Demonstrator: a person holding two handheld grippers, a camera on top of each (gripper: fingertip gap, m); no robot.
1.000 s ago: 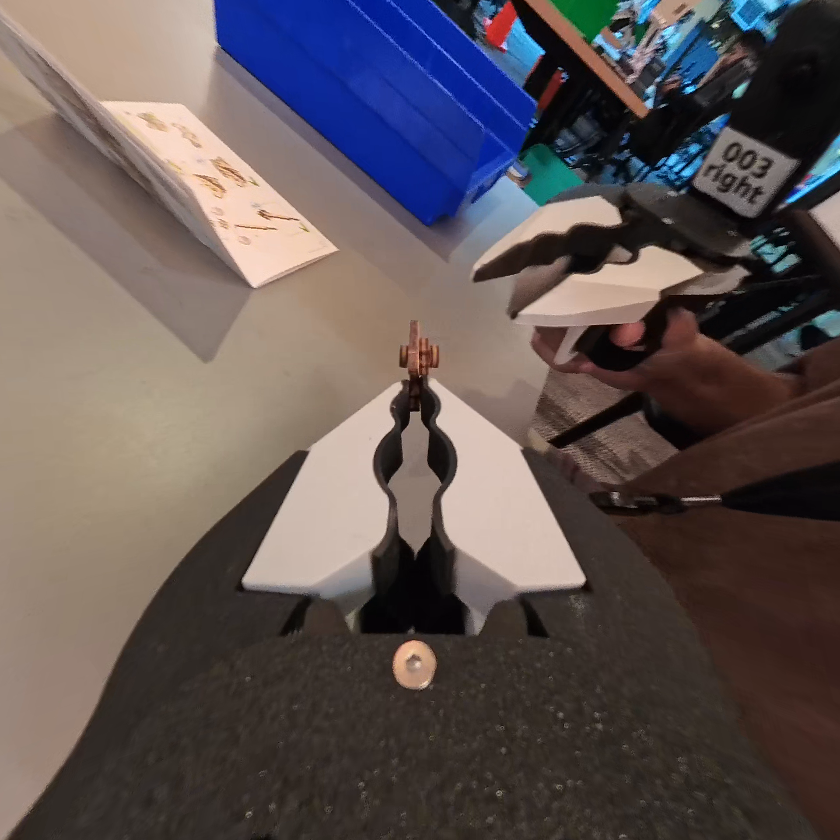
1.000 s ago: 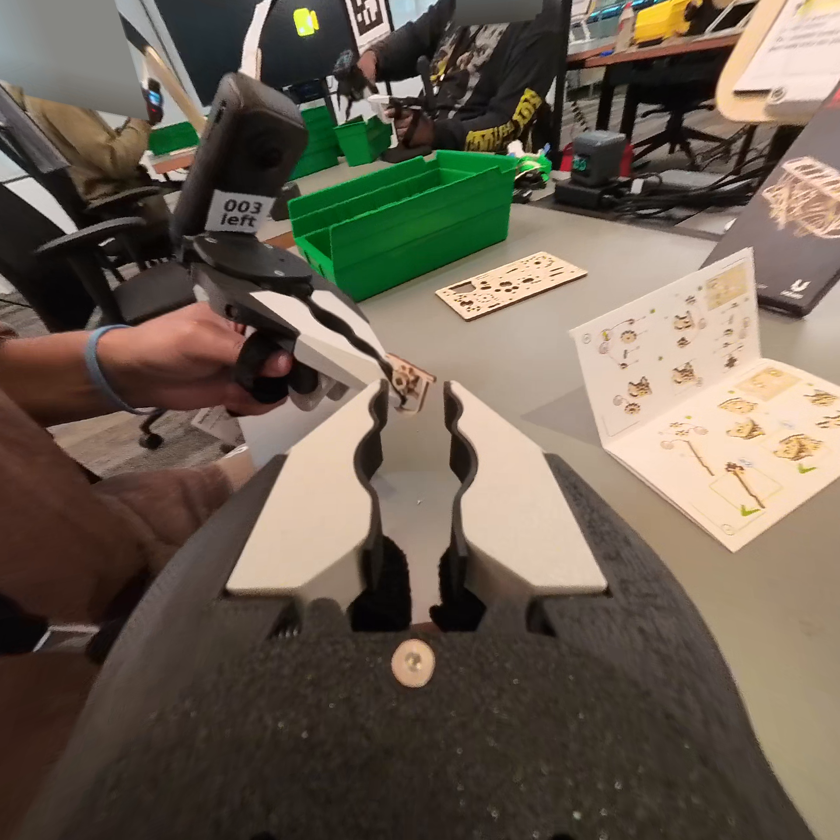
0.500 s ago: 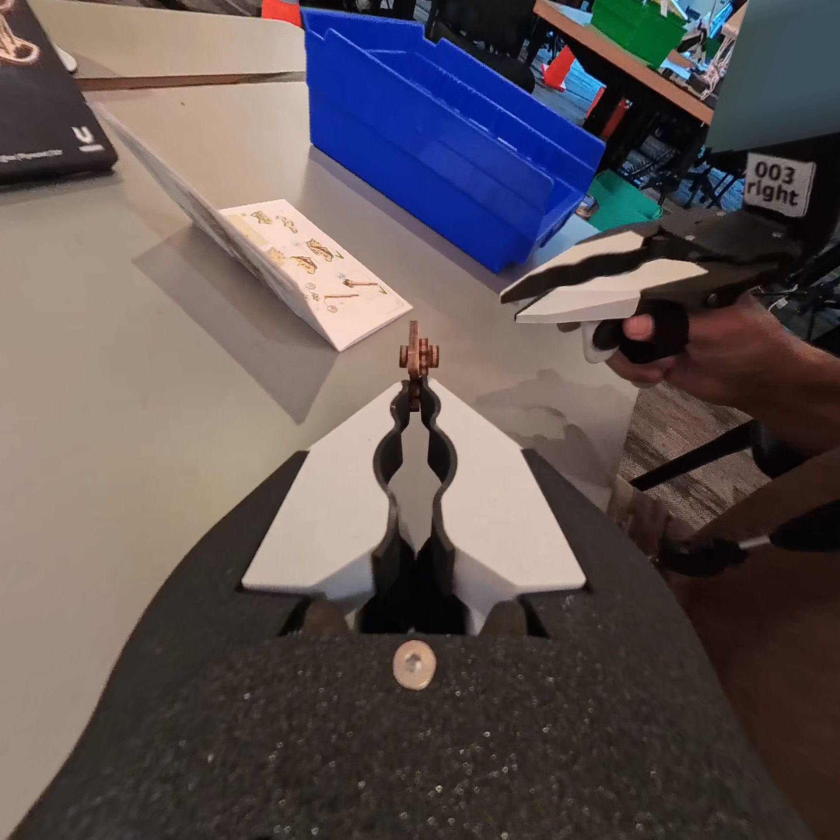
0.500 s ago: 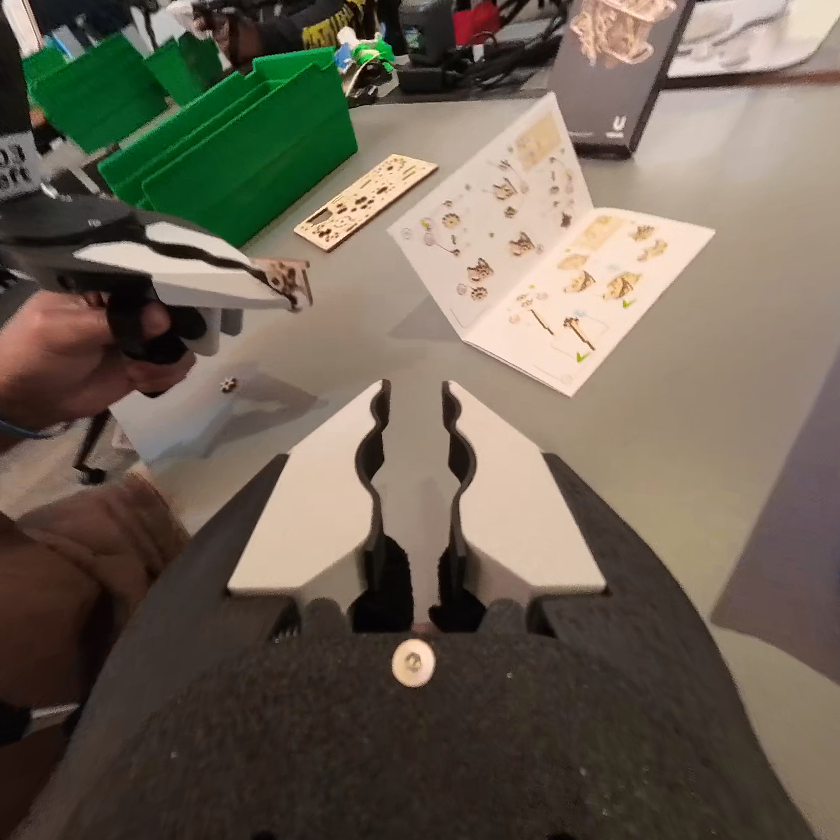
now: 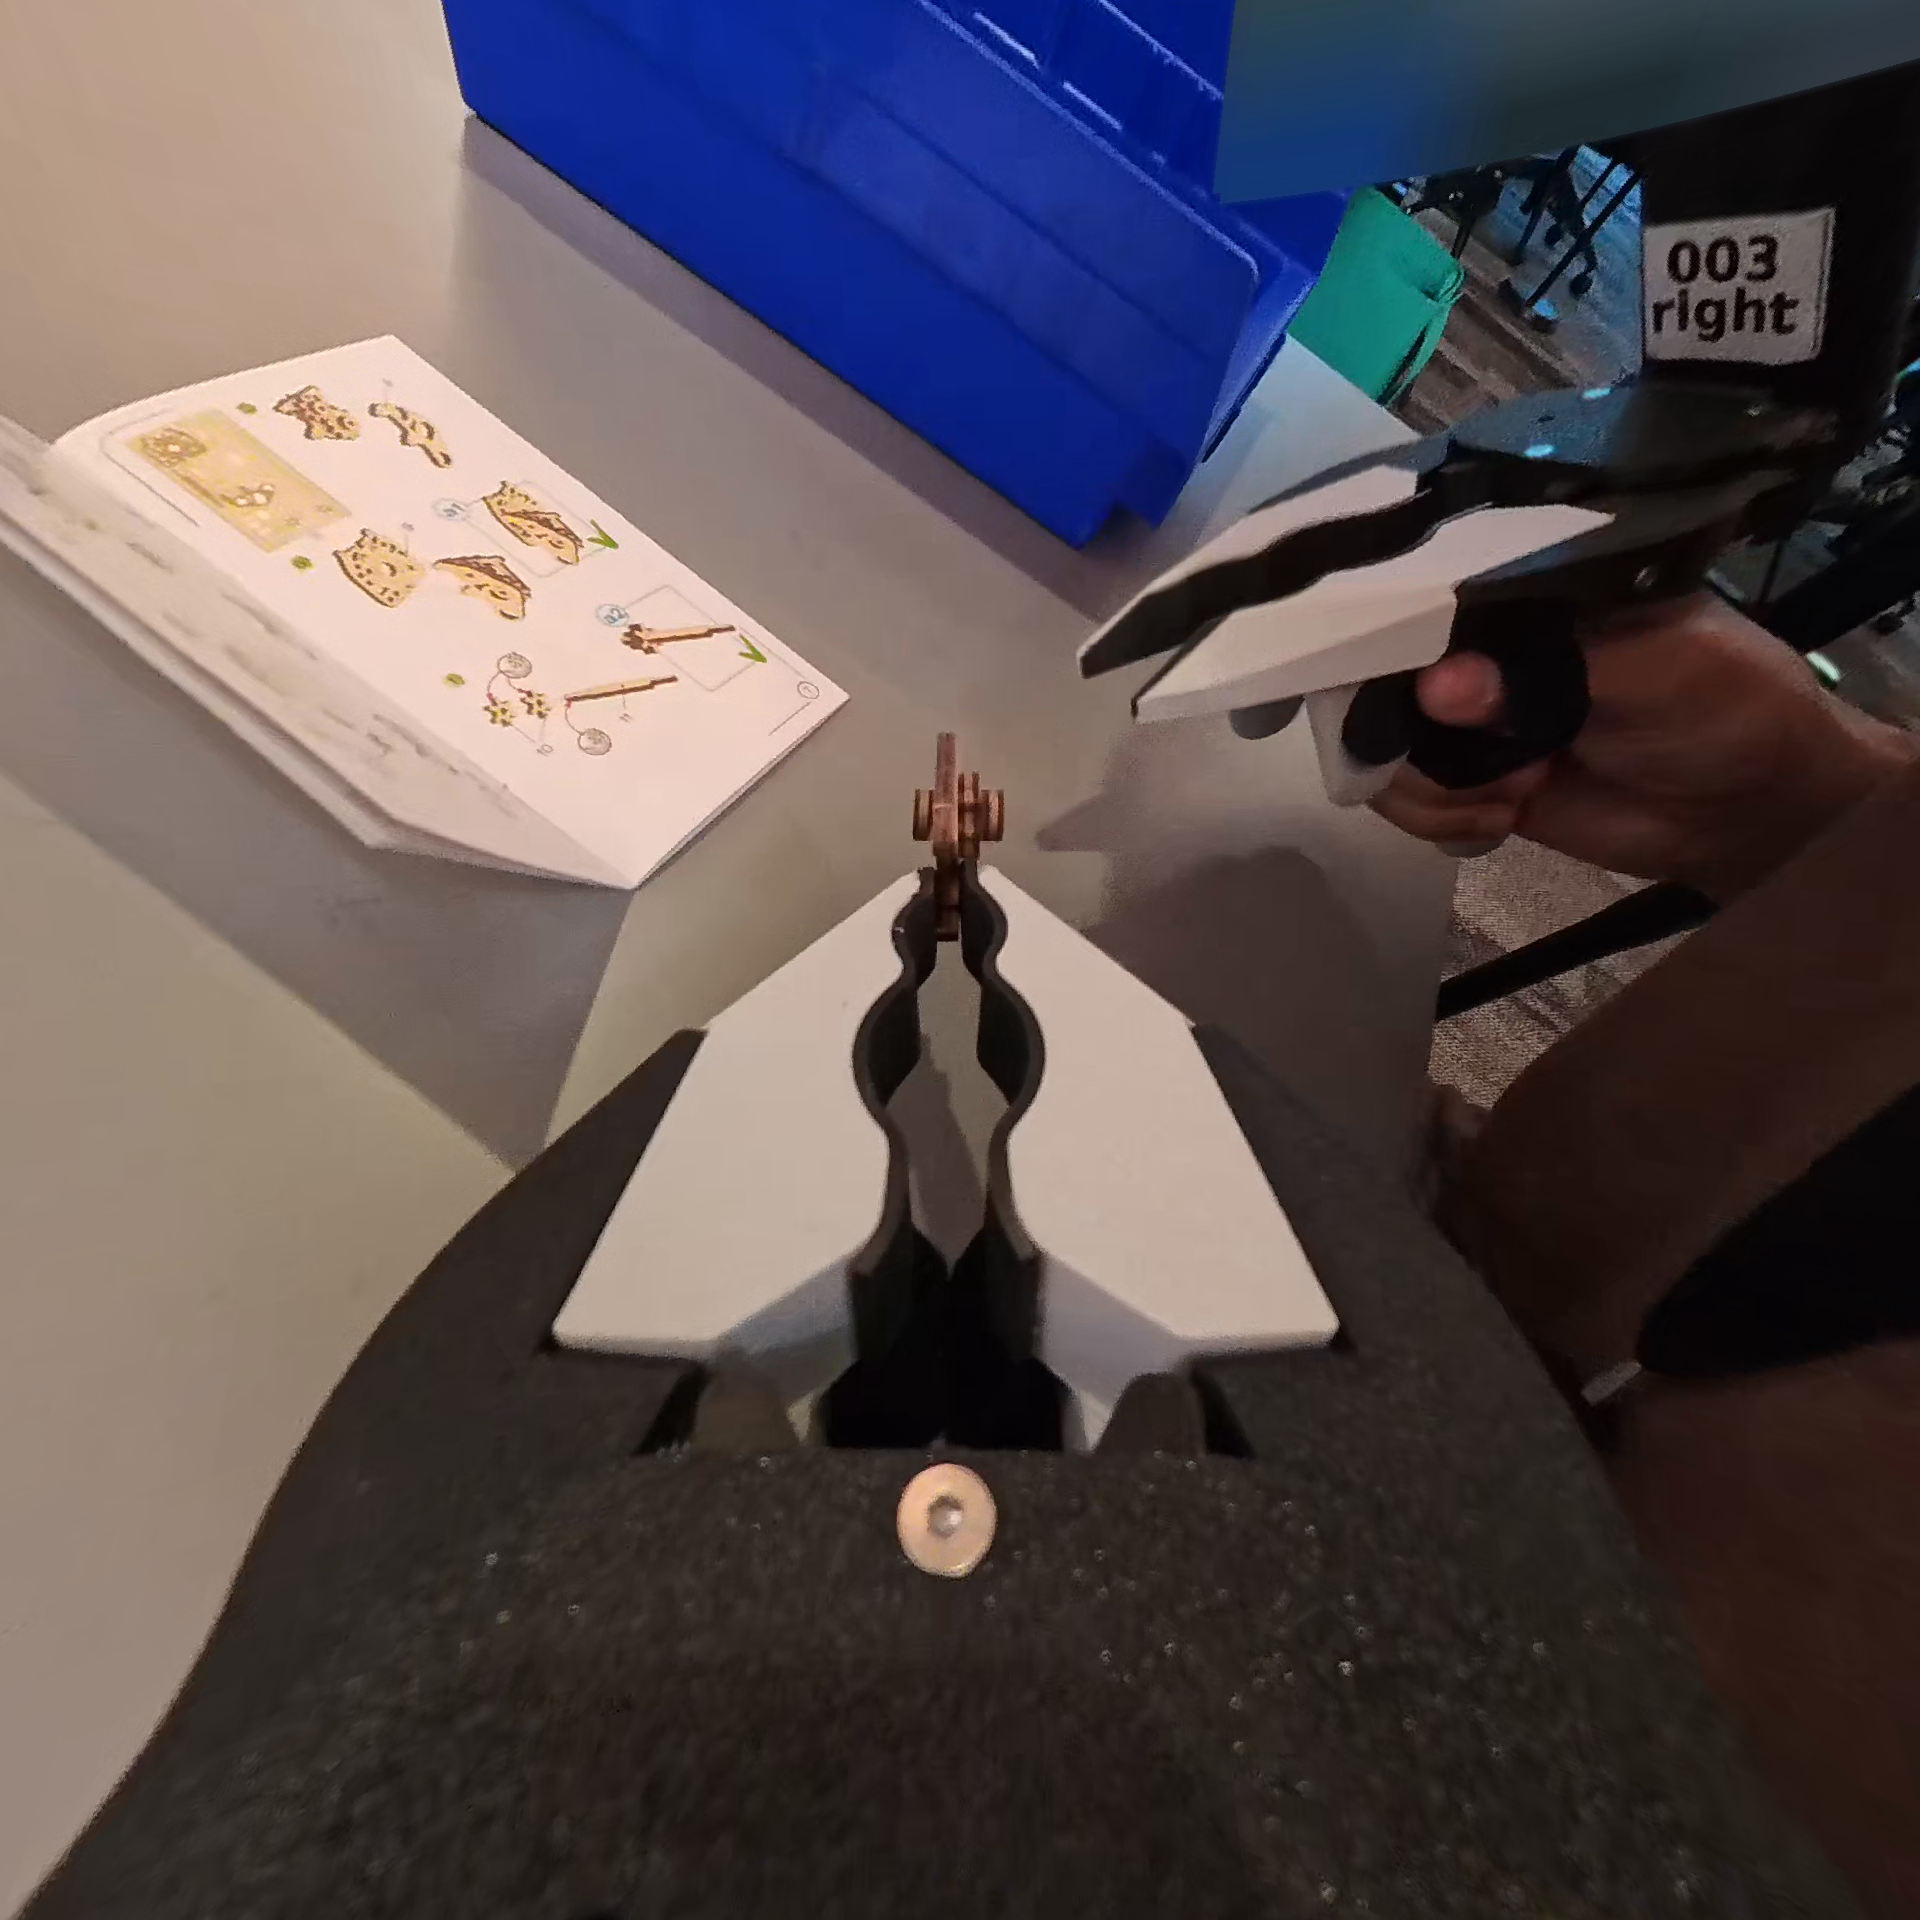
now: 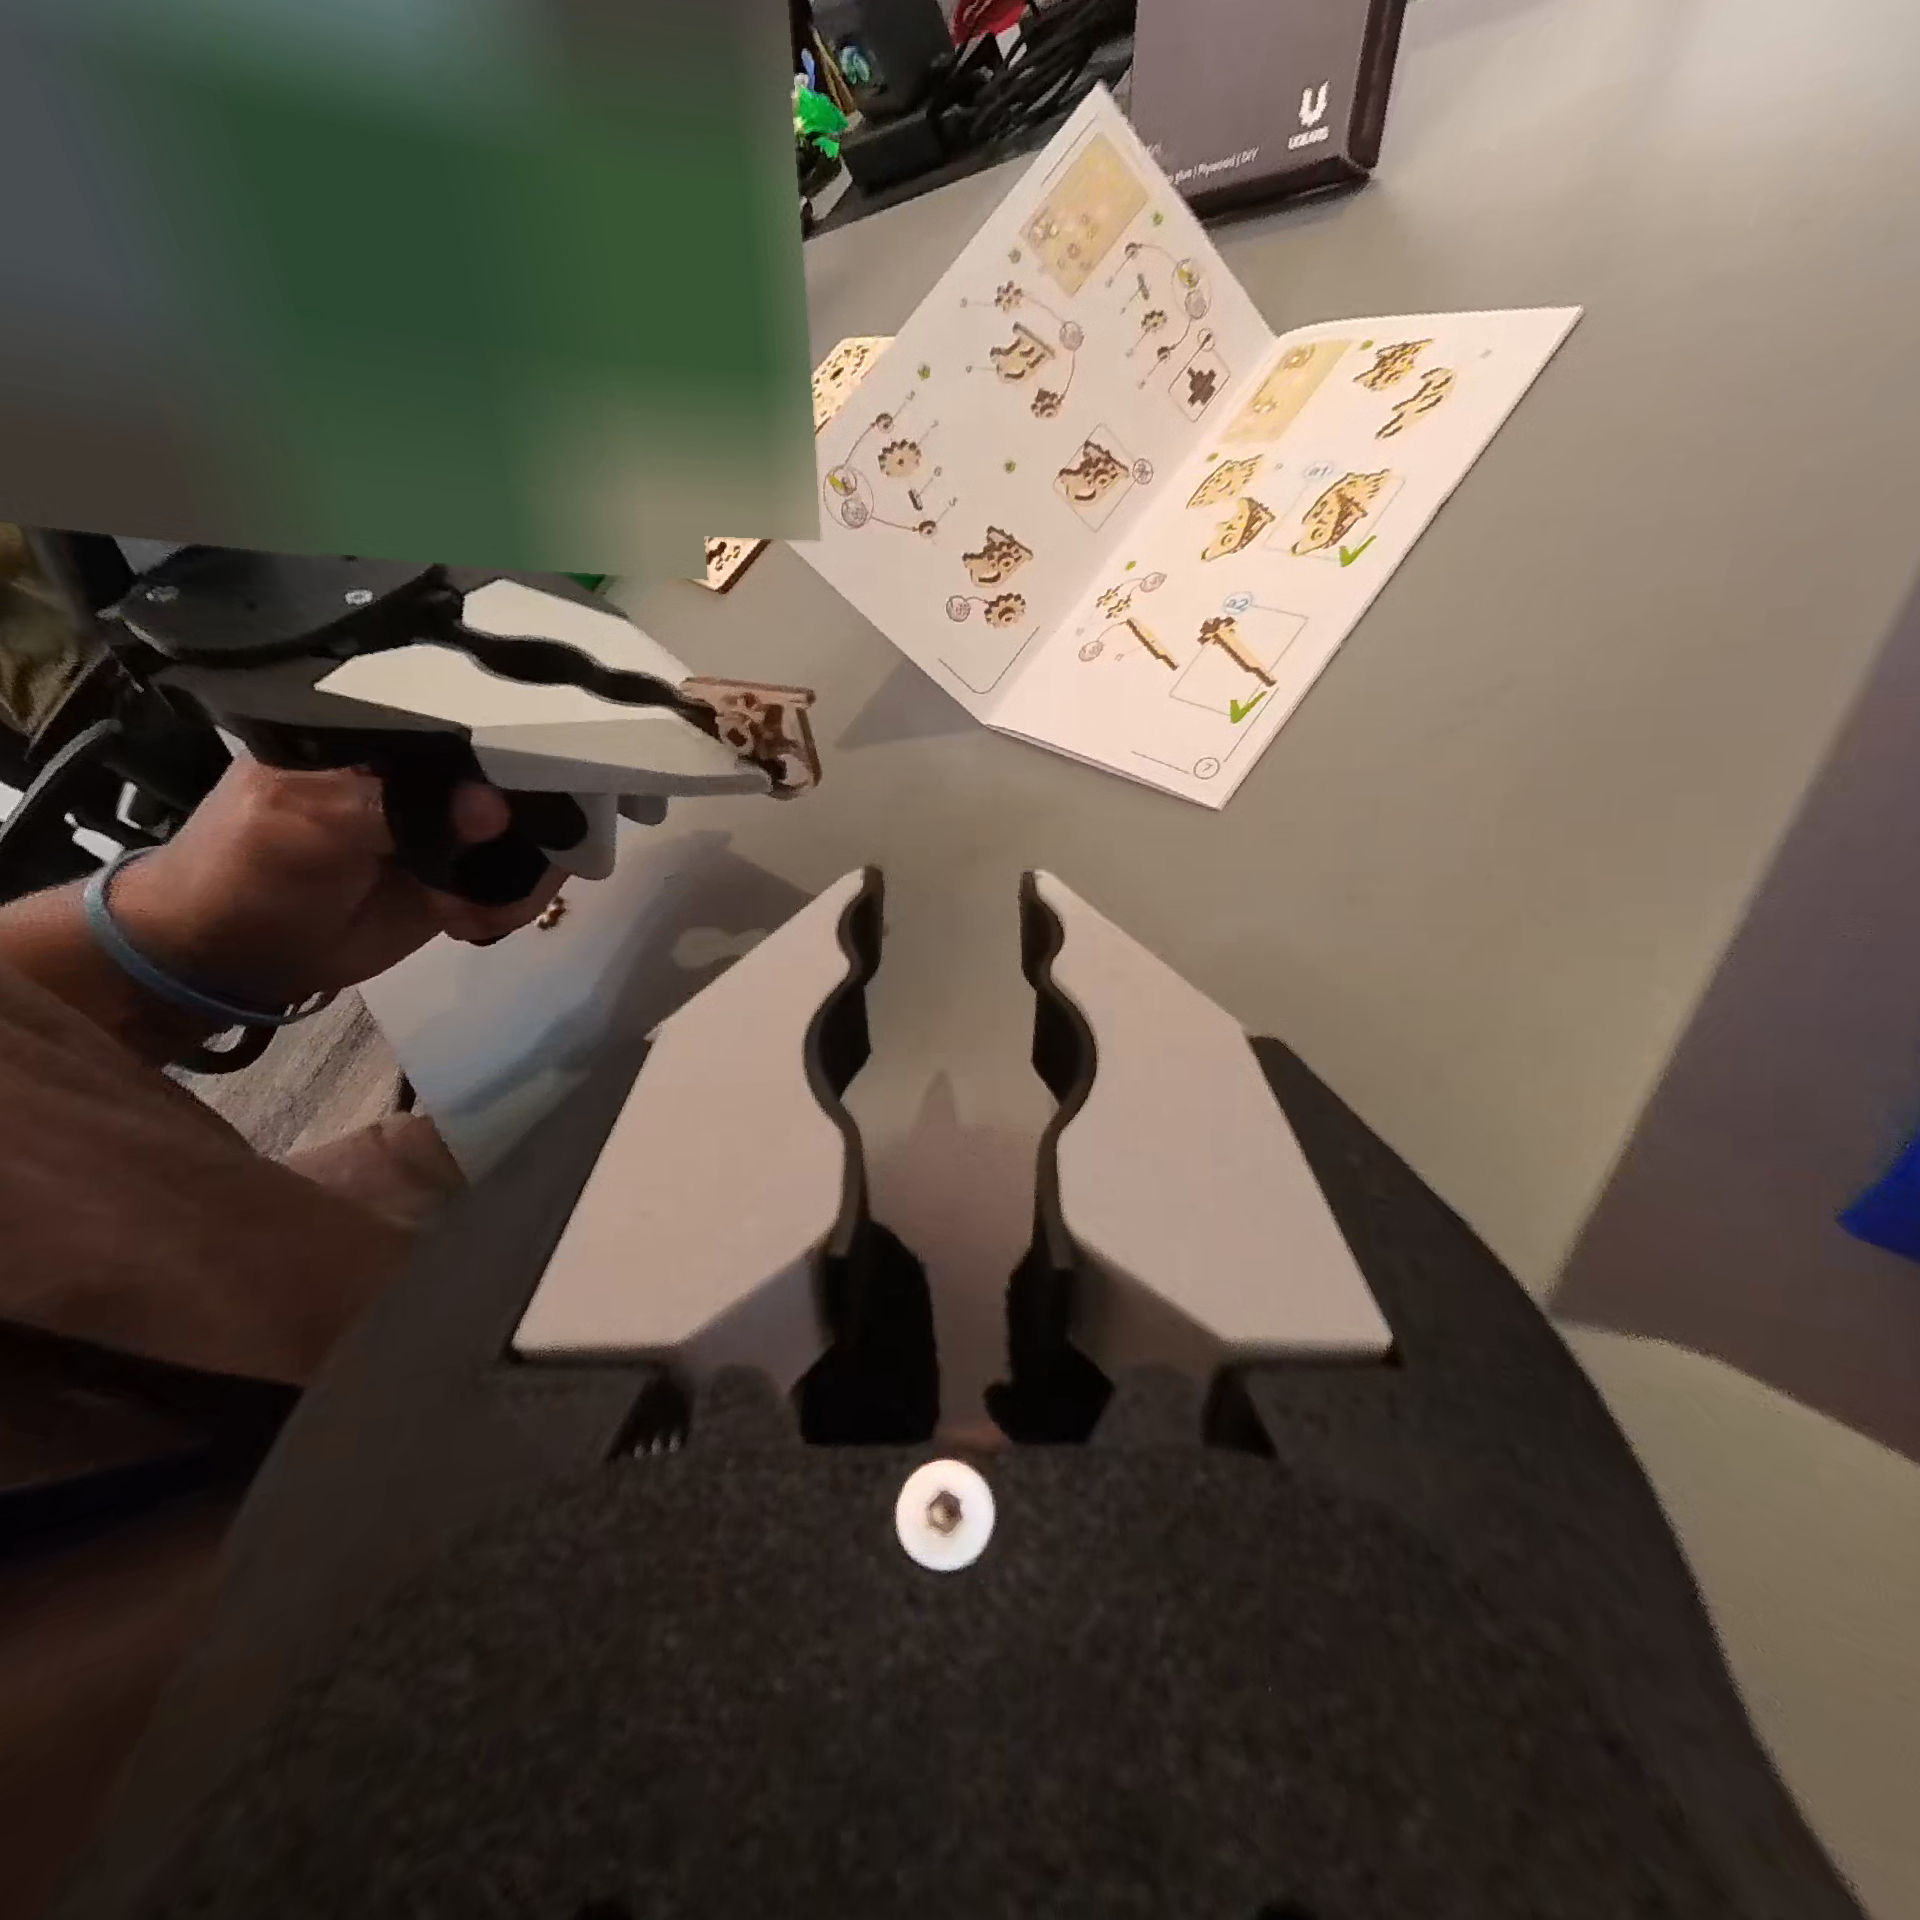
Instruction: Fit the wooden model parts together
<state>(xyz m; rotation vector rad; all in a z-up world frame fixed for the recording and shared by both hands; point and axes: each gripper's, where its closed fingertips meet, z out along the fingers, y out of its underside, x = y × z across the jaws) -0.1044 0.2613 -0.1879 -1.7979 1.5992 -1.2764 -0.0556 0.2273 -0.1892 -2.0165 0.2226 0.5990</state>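
My left gripper [image 5: 943,883] is shut on a small wooden model piece [image 5: 954,816], a flat plate with small gears on it, held edge-on above the grey table [image 5: 208,1039]. The same gripper [image 6: 774,743] and the piece [image 6: 764,719] show at the left of the right wrist view. My right gripper [image 6: 951,894] is open and empty above the table. It also shows at the right of the left wrist view [image 5: 1117,681], apart from the piece. A tiny wooden gear [image 6: 551,912] lies on the table below the left hand.
An open instruction booklet [image 5: 436,603] lies ahead, also in the right wrist view [image 6: 1195,499]. A blue bin [image 5: 883,229] stands behind it. A dark box [image 6: 1262,94] stands at the back. A wooden parts sheet [image 6: 847,374] is partly hidden behind the booklet. The table edge is near the hands.
Both grippers have tilted down towards the table and drawn apart. The right gripper has swung right, away from the held piece, and stays open. The left gripper keeps its hold.
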